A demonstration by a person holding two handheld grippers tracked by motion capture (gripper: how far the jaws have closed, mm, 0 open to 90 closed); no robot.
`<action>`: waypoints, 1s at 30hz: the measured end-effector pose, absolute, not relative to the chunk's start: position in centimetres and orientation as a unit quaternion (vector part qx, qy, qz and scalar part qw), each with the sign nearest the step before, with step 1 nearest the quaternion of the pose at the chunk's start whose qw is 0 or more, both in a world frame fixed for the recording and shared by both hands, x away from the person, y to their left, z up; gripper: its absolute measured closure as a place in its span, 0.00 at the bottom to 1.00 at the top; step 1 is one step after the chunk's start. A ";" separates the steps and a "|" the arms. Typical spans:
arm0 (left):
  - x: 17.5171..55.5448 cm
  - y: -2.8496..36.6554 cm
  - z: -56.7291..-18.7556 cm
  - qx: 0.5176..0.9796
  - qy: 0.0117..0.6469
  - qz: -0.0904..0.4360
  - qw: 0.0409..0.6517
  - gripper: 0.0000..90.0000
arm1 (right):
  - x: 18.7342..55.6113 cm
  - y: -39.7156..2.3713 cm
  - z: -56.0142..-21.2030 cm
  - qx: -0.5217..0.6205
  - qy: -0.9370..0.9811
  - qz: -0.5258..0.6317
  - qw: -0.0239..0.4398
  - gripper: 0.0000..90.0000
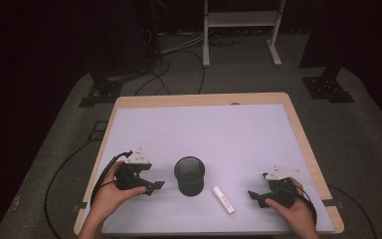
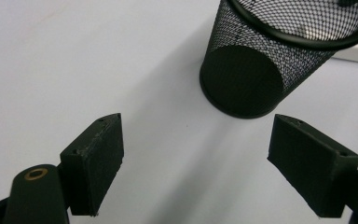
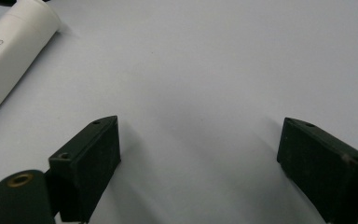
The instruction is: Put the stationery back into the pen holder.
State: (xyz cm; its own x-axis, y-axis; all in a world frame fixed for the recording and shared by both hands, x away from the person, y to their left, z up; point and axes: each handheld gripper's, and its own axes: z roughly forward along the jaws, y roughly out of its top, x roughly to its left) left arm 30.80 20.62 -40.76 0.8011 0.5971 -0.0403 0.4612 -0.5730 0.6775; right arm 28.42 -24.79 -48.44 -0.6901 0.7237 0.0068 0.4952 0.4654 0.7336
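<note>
A black mesh cup (image 1: 189,175) stands upright near the table's front middle. Just right of it lies a white tube (image 1: 223,199) on its side. My left gripper (image 1: 154,186) is held low to the left of the cup, open and pointing at it, nothing between its jaws. In the left gripper view the mesh cup (image 2: 265,60) is close ahead, a little right of centre, with the left gripper (image 2: 214,158) open. My right gripper (image 1: 256,196) sits right of the tube, open and empty. The right gripper view has the white tube (image 3: 9,51) at the upper left, beyond the open right gripper (image 3: 200,163).
The table (image 1: 298,124) has a pale mat with a wooden rim; cup and tube lie near its front edge. Cables (image 1: 64,169) trail over the carpet at the left. A white metal frame (image 1: 241,30) and black stands (image 1: 328,84) are beyond the far edge.
</note>
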 end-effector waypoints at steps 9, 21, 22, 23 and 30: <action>30.2 21.6 -42.4 0.879 0.314 0.107 0.342 0.14 | 28.4 -24.8 -48.4 0.362 0.842 0.369 0.155 0.13; 29.4 22.4 -45.2 0.878 0.329 0.122 0.327 0.10 | 28.4 -24.8 -48.4 0.362 0.842 0.368 0.155 0.13; 29.4 22.4 -45.5 0.878 0.328 0.124 0.326 0.10 | 28.4 -24.8 -48.4 0.362 0.843 0.368 0.154 0.13; 29.3 22.5 -45.7 0.877 0.329 0.130 0.325 0.10 | 28.4 -24.8 -48.4 0.362 0.843 0.368 0.155 0.13; 29.3 22.5 -46.8 0.873 0.333 0.154 0.321 0.09 | 28.4 -24.8 -48.4 0.362 0.843 0.368 0.154 0.13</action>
